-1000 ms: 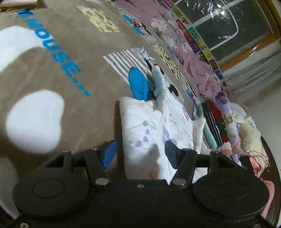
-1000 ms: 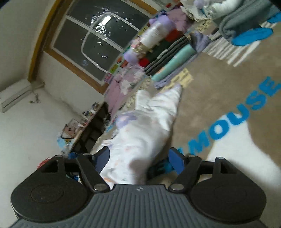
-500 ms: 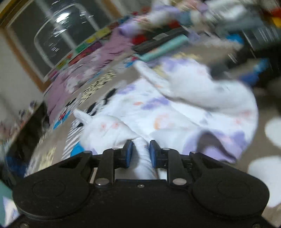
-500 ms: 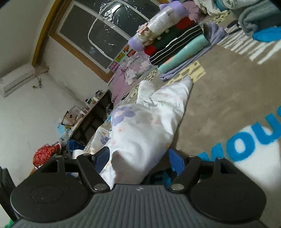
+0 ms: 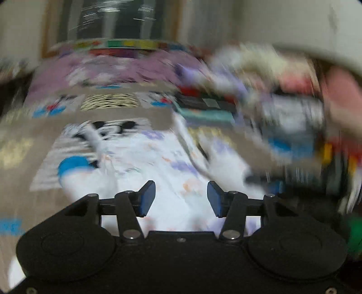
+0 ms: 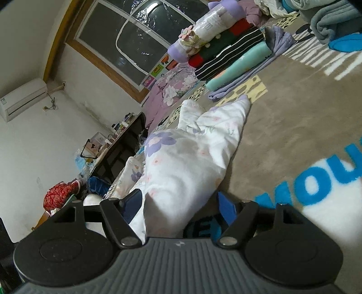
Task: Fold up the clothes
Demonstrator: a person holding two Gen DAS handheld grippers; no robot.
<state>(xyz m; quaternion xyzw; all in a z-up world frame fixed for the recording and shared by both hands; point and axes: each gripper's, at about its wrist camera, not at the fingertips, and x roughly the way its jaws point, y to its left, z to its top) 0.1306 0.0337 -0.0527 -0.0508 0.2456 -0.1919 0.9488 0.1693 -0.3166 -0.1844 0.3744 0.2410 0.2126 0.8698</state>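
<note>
Left wrist view (heavily motion-blurred): left gripper (image 5: 181, 199) w/ jaws apart, nothing pinched between the blue pads (image 5: 147, 197); jaws have just been opening. White floral garment (image 5: 163, 162) lies flat below and ahead of the pads, on the brown Mickey-print blanket (image 5: 27, 176). Beyond it, a blurred stack of folded clothes (image 5: 203, 106) at centre-right and the window (image 5: 117, 20) at top.

Right wrist view (sharp): right gripper (image 6: 181, 207) w/ jaws wide. A bunched part of the same white floral garment (image 6: 187, 162) sits between the fingers; near the left finger (image 6: 133, 201) the cloth looks close or touching, while the right pad (image 6: 226, 207) stands clear of it, so no firm pinch is seen. Garment runs away from the gripper across the blanket (image 6: 282, 140), its far tip (image 6: 243, 100) just short of the stack of folded clothes (image 6: 230, 56). Blue lettering (image 6: 316, 178) on the blanket lies to the right of the garment. Grey folded blanket (image 6: 334, 20) at upper right; window (image 6: 140, 34) and wall AC unit (image 6: 22, 97) on the left; dark table (image 6: 122, 144) w/ clutter beyond the garment.
</note>
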